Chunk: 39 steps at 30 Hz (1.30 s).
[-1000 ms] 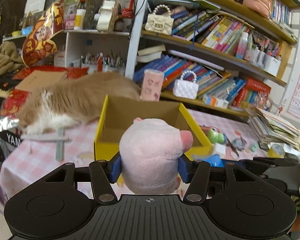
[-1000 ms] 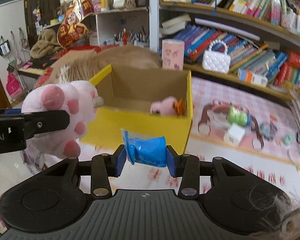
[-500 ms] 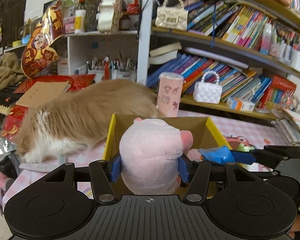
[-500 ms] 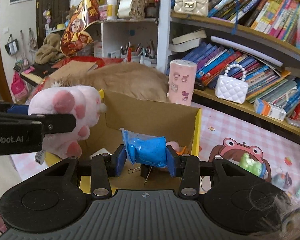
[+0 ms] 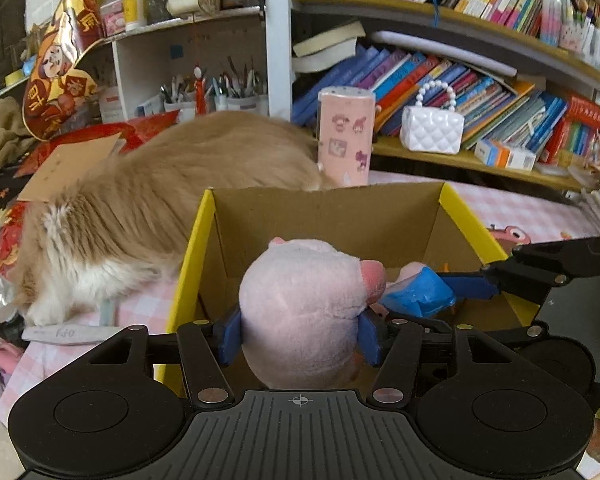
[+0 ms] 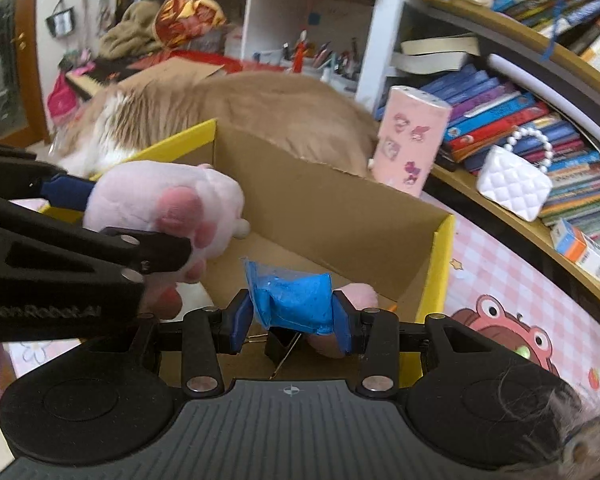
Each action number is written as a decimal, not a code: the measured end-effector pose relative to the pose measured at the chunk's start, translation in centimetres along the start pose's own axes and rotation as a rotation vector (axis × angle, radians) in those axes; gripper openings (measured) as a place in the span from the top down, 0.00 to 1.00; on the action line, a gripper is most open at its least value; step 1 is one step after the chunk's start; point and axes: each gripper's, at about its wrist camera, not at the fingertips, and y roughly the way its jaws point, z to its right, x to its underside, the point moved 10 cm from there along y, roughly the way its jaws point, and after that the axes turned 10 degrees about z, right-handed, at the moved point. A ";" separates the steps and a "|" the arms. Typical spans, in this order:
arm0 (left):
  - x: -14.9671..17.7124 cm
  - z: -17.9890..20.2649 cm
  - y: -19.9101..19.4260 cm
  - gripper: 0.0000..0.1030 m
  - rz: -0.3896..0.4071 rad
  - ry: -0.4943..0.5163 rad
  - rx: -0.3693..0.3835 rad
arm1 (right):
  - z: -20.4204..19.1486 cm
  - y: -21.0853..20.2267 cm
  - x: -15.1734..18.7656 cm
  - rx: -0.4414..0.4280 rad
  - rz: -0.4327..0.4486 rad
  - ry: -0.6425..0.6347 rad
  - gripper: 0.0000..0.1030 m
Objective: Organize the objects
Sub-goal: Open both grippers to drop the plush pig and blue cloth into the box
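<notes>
A pink plush paw (image 5: 300,312) sits between the blue pads of my left gripper (image 5: 299,336). The jaws are opening, with the pads still against the plush. It hangs over the near left part of an open yellow cardboard box (image 5: 188,272). My right gripper (image 6: 292,320) is shut on a crumpled blue packet (image 6: 294,300) and holds it over the same box (image 6: 436,272), just right of the plush paw (image 6: 160,200). Both held things nearly touch. Inside the box lie a small pink toy (image 6: 360,294) and a black clip (image 6: 278,344).
A long-haired ginger and white cat (image 5: 160,200) lies right behind and left of the box. A pink sticker-covered cylinder (image 5: 346,136) stands behind the box's far wall. A white quilted handbag (image 5: 432,132) sits on a crowded bookshelf. A pink checked cloth (image 6: 500,280) covers the table.
Both grippers have moved forward and down with their loads, from in front of the box to over its inside. The left jaws stand slightly wider around the plush.
</notes>
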 end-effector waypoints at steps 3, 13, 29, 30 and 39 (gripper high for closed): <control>0.2 -0.1 0.5 0.42 -0.010 0.000 -0.008 | -0.1 0.6 0.1 -0.019 -0.019 -0.016 0.62; -0.3 -0.1 1.3 0.39 -0.007 0.004 -0.009 | -0.5 1.4 0.6 -0.050 -0.068 -0.042 0.62; -3.1 -0.5 -2.4 0.22 0.113 -0.033 -0.006 | 0.4 -0.3 0.2 0.011 -0.031 0.016 0.50; -3.2 -0.7 -2.8 0.22 0.121 -0.038 -0.007 | 0.5 -0.7 0.1 0.020 -0.022 0.023 0.50; -2.7 -1.7 -6.4 0.21 0.160 -0.079 -0.014 | 1.3 -5.1 -0.7 0.108 0.060 0.104 0.50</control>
